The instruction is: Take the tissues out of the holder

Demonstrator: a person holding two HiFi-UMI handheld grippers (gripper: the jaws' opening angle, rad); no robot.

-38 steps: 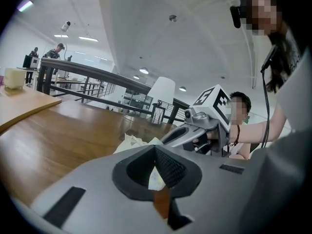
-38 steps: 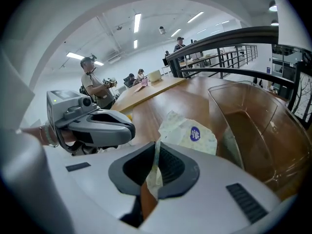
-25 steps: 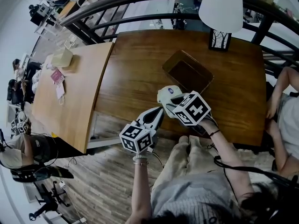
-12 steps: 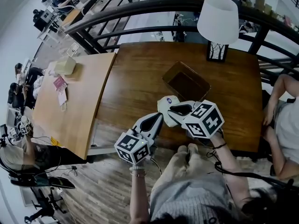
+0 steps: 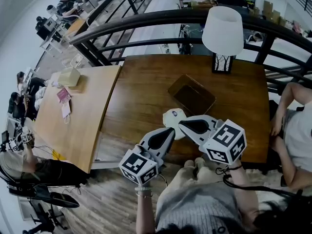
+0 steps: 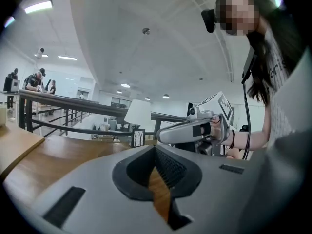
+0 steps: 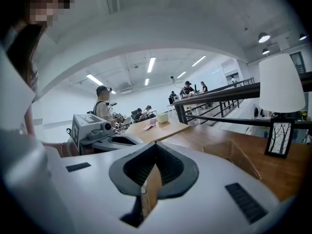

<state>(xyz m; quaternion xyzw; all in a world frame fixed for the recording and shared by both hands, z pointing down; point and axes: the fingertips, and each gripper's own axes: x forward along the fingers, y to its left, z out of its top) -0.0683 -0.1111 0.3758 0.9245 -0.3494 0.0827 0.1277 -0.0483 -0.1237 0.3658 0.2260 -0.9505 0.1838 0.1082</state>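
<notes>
- An open, mezzanine-like office: a dark wooden table stands against a black railing, a paler table butts against its left side, and a white-shaded lamp stands at the far edge.
- The holder, a shallow brown open box, lies near the middle of the dark table, in front of the lamp. Its inside looks bare and dark, with nothing white in it.
- A white packet, rounded and soft-looking, lies on the table between the holder and the near edge, clear of the holder. I take it to be the tissues.
- On that reading the main step is done, since the tissues are out and set down, and little or nothing is left.
- The right gripper points at the packet with its tip just beside it. Its own view shows the jaws brought together with nothing between them.
- The left gripper sits close by, nearer the table's front edge. Its jaws likewise meet at the tip and carry nothing.
- Writing: the packet has a small dark oval label, too small to read. The cubes on the grippers carry only black-and-white square patterns. The lamp's base shows a bare-branch design and no words.
</notes>
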